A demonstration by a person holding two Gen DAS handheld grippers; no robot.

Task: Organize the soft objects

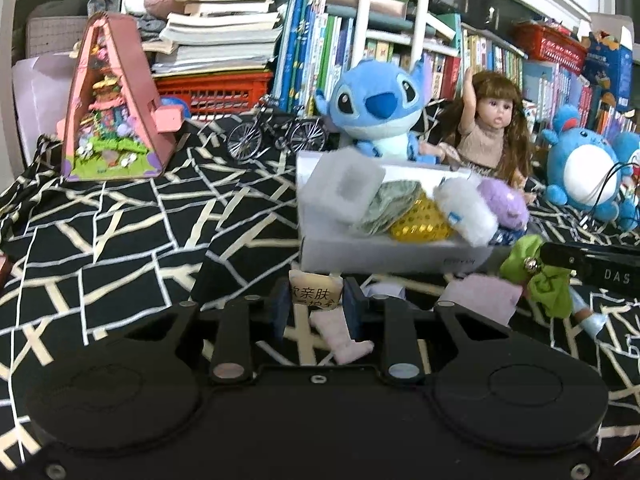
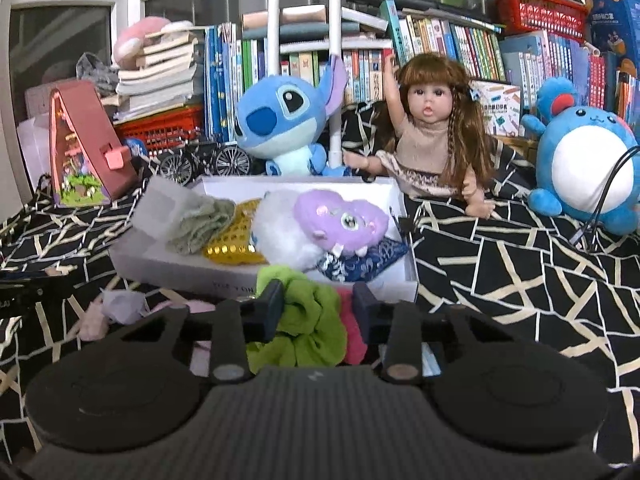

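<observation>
A white box [image 1: 360,250] [image 2: 160,260] on the black patterned cloth holds several soft things: a grey-green cloth [image 2: 200,222], a yellow sequin piece [image 2: 232,240], a white fluffy ball [image 2: 280,232], a purple plush [image 2: 340,220] and a blue patterned pouch [image 2: 360,264]. My left gripper [image 1: 316,300] is shut on a small cream packet with printed characters [image 1: 316,290], just before the box. My right gripper [image 2: 316,308] is shut on a green fabric piece [image 2: 308,328], also seen in the left wrist view [image 1: 536,276]. A pink piece [image 2: 354,336] lies under it.
Loose pale pink and lilac cloth bits [image 1: 344,336] [image 2: 120,304] lie before the box. Behind stand a Stitch plush [image 2: 280,120], a doll [image 2: 432,132], a blue round plush [image 2: 584,160], a model bicycle [image 1: 276,132], a pink triangular dollhouse [image 1: 112,104] and shelves of books [image 2: 440,44].
</observation>
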